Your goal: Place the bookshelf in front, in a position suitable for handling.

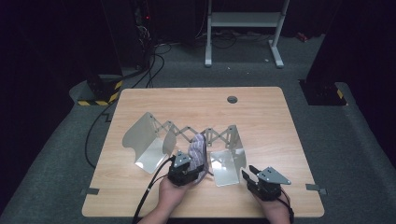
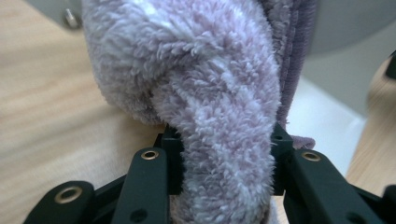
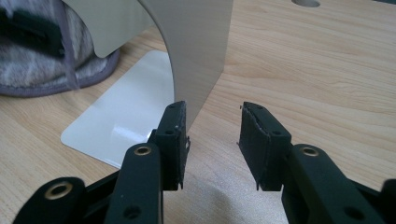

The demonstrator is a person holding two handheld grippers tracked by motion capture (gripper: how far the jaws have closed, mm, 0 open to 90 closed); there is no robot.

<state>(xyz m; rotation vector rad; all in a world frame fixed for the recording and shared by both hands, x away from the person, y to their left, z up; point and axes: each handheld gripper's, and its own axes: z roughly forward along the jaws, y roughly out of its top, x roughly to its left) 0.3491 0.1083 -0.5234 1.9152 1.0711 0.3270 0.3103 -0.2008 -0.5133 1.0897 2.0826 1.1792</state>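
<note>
A fluffy lilac slipper (image 1: 198, 150) stands tilted between the two ends of a grey metal expanding rack (image 1: 187, 130) at the middle of the wooden table (image 1: 266, 121). My left gripper (image 1: 192, 167) is shut on the slipper's near end; in the left gripper view the plush (image 2: 210, 70) bulges up between the pads (image 2: 173, 158) of my left gripper (image 2: 226, 140). My right gripper (image 1: 249, 172) is open by the rack's right end. In the right gripper view my right gripper (image 3: 214, 126) holds nothing, and its left pad (image 3: 175, 135) is close to the upright plate (image 3: 196, 46). The slipper (image 3: 37, 60) lies beyond.
The rack's left end plate (image 1: 144, 140) and right base plate (image 1: 226, 165) rest flat on the table. A round cable hole (image 1: 232, 99) sits near the far edge. Cables (image 1: 149, 70) and a white frame (image 1: 243, 28) stand on the floor behind.
</note>
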